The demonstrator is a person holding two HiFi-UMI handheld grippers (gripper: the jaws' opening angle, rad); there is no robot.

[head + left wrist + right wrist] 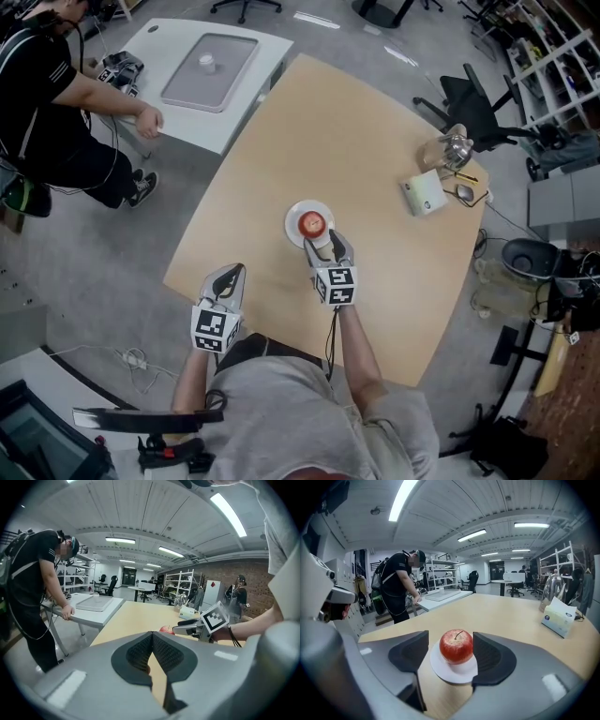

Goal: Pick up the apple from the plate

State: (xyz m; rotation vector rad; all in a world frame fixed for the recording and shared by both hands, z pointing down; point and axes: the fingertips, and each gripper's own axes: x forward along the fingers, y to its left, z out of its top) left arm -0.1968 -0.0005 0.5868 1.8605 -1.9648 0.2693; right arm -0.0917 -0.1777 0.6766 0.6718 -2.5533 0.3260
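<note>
You are holding your right gripper (331, 246) just below the middle of the head view. Its fingers are standing well apart, framing the red apple (456, 646) in the right gripper view and gripping nothing yet. The apple is sitting upright, stem up, alone on a small white plate (451, 674) on the tan table (375, 141). By its look it is going to handle as firm, smooth and a little slippery, and round enough to roll. The fingers are best closing across its widest part, gently to spare the skin. Your left gripper (228, 279) is hovering at lower left, fingers together and empty.
</note>
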